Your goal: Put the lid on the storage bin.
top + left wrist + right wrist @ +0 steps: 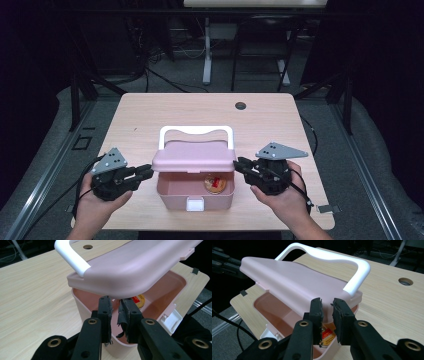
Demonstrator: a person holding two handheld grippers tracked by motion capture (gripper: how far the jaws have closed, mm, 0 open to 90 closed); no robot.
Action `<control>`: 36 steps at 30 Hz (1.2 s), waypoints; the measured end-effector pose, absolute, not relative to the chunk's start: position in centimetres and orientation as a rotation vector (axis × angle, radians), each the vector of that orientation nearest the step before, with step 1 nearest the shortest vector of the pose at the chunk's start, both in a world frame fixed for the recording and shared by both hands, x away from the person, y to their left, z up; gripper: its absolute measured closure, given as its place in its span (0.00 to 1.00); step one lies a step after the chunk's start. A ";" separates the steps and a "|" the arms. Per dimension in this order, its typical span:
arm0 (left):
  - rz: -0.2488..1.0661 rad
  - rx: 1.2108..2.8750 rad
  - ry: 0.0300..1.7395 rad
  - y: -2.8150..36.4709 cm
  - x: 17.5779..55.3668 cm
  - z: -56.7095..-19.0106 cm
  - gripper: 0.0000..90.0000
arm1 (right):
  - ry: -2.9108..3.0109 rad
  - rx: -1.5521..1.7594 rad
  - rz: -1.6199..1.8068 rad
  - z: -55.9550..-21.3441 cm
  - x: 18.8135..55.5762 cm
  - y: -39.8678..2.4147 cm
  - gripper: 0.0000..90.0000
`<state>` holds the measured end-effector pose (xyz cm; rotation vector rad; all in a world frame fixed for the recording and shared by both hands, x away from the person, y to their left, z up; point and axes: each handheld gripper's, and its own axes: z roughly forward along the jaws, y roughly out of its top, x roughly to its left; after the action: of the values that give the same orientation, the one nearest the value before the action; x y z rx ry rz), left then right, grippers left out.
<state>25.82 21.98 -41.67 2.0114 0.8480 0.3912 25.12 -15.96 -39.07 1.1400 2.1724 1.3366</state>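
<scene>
High view first: a pale pink plastic box (195, 192) with rounded corners sits near the front edge of the light wood-grain table (150, 115), its smooth matte lid (194, 156) propped partway up and a glossy white looped handle (196, 131) standing behind the lid. Inside the box, toward its right side, lies a round tin (215, 184) with a red and yellow label. At the box's front wall is a small white latch (195, 204). The left gripper (145, 171), black and angular, points at the lid's left edge; its jaws stand a narrow gap apart with frayed dark pads (125, 315), and nothing is clamped. The right gripper (240, 165) mirrors it at the lid's right edge, jaws likewise slightly parted, empty. Beyond the box, a round dark grommet hole (240, 105) marks the tabletop.
</scene>
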 end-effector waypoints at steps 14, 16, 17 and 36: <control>0.387 2.014 0.846 22.1 25.1 -42.9 0.87 | 2.167 1.155 1.333 -39.3 25.3 -16.1 0.86; 0.387 2.012 0.846 22.0 25.1 -43.0 0.87 | 2.165 1.158 1.335 -39.4 25.4 -16.2 0.86; 0.386 2.015 0.846 22.0 25.0 -43.1 0.87 | 2.164 1.163 1.336 -39.4 25.4 -16.2 0.86; 0.350 2.021 0.847 21.9 24.4 -44.5 0.87 | 2.157 1.182 1.331 -39.9 25.5 -16.6 0.86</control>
<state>24.36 21.93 -44.51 2.0212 0.8472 0.3502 25.54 -16.60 -39.87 1.1824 2.1572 1.3307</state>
